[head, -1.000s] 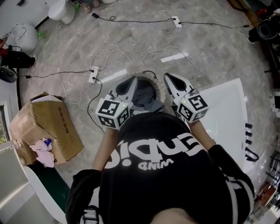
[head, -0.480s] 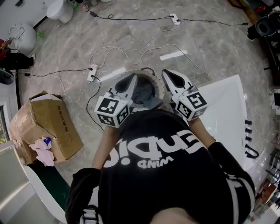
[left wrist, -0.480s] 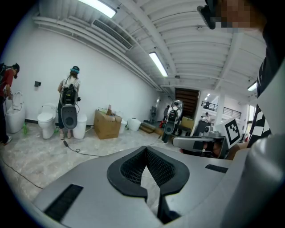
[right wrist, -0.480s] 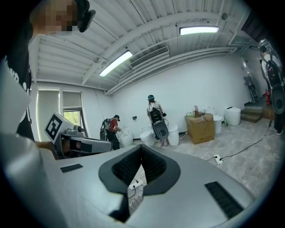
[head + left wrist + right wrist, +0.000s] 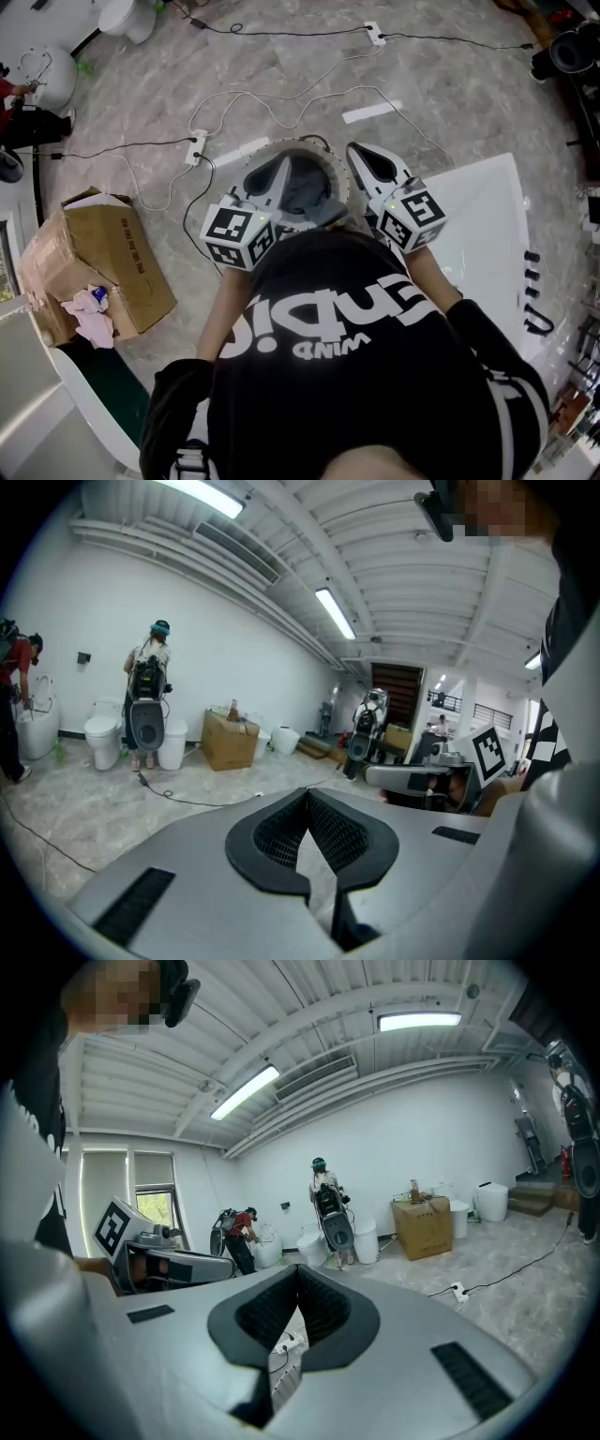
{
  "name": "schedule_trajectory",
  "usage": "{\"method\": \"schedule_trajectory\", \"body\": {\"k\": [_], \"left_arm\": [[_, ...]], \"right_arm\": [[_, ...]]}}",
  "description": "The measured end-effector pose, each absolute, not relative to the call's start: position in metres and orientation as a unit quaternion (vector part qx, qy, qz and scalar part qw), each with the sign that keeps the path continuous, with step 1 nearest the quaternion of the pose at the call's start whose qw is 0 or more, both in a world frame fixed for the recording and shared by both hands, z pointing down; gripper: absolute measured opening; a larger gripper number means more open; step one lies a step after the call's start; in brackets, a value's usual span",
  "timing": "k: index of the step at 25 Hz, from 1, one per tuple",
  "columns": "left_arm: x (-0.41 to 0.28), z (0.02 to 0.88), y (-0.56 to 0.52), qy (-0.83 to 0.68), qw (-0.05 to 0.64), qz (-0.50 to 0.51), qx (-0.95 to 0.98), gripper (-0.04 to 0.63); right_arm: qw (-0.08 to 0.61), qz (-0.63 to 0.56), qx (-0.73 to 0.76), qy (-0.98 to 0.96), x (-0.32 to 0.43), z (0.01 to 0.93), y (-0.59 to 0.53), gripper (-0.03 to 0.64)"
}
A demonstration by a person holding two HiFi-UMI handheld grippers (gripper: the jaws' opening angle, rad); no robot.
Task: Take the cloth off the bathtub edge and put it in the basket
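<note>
A grey marbled floor (image 5: 450,84) spread wide, with the glossy white bathtub (image 5: 483,234) at right and a battered cardboard box (image 5: 103,262) at left. The person's black shirt (image 5: 356,394) hid the near rim of the round basket (image 5: 309,143). The crumpled grey cloth (image 5: 307,199) lay inside it, flanked by the left tongs (image 5: 283,166) and right tongs (image 5: 358,153), both pressed together and empty. A small white power strip (image 5: 376,34) lay beyond.
</note>
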State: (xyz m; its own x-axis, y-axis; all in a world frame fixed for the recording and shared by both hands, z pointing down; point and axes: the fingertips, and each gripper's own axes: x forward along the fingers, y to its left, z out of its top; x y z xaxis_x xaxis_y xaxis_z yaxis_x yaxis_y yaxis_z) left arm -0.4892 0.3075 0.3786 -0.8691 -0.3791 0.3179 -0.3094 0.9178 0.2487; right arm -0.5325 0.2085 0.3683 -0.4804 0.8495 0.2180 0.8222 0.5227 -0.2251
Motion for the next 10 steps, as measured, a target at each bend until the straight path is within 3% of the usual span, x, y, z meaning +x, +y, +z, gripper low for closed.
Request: {"method": "schedule_trajectory", "body": {"k": [10], "left_arm": [[-0.4829,0.3835,0.3046,-0.962,0.186,-0.099,0.172,0.015]], "right_arm": [[0.151,0.047,-0.498,-0.853,-0.5280,0.3691,0.2096,0.012]]}}
